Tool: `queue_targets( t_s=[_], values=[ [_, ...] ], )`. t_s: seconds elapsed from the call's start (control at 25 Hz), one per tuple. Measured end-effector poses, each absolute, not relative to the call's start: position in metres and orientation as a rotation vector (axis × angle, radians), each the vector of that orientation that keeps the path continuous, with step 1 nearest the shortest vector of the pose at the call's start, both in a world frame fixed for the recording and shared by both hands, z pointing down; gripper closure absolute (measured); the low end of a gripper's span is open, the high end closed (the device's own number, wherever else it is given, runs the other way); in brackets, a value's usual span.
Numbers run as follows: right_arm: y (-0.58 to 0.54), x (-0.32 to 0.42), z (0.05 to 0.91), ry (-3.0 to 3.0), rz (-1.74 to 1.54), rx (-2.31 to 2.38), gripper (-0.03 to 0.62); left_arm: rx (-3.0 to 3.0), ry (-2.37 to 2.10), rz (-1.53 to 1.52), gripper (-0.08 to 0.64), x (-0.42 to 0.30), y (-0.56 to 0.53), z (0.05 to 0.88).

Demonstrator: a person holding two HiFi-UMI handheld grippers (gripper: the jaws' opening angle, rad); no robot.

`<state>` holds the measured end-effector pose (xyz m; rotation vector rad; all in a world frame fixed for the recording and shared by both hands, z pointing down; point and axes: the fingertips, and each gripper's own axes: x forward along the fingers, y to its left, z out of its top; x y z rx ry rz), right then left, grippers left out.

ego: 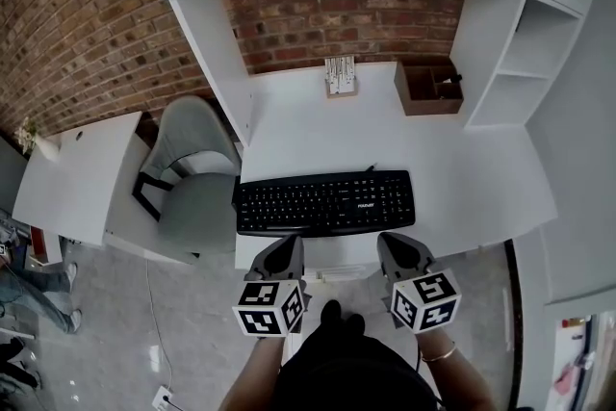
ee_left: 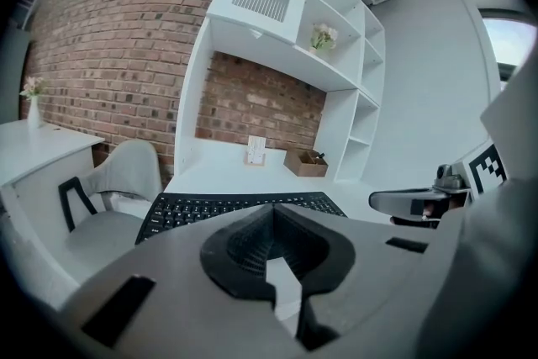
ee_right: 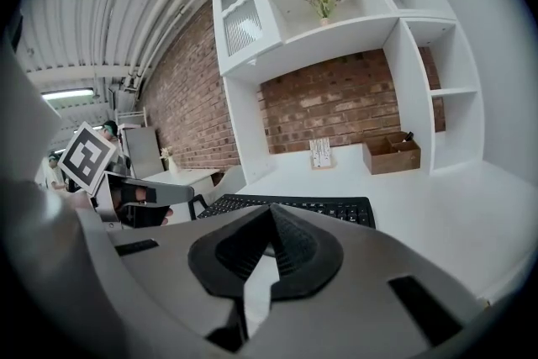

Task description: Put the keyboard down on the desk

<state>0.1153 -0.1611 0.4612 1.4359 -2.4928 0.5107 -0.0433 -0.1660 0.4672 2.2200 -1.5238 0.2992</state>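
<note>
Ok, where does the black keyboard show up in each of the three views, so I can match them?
Head view: the keyboard lies crosswise just below the centre.
Left gripper view: the keyboard is below mid-height, left of centre.
Right gripper view: the keyboard is below mid-height, near the centre.
Shared landmark: the brown wooden box, beyond the keyboard's right end in all three views.
</note>
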Motion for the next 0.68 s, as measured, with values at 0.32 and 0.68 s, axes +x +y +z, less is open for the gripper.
queue_targets(
  t_s=[0.32, 0.68],
  values=[
    [-0.161, 0.124, 0.464, -2.481, 0.509, 1.452, 0.588, 2.204, -1.546, 0.282, 0.551, -0.049, -0.162, 0.468],
    [-0.137, 0.124, 0.476, -2.466, 0.581, 1.450, 0.588, 2.129, -1.563, 0.295, 0.552, -0.064, -0.140, 0.479]
  ],
)
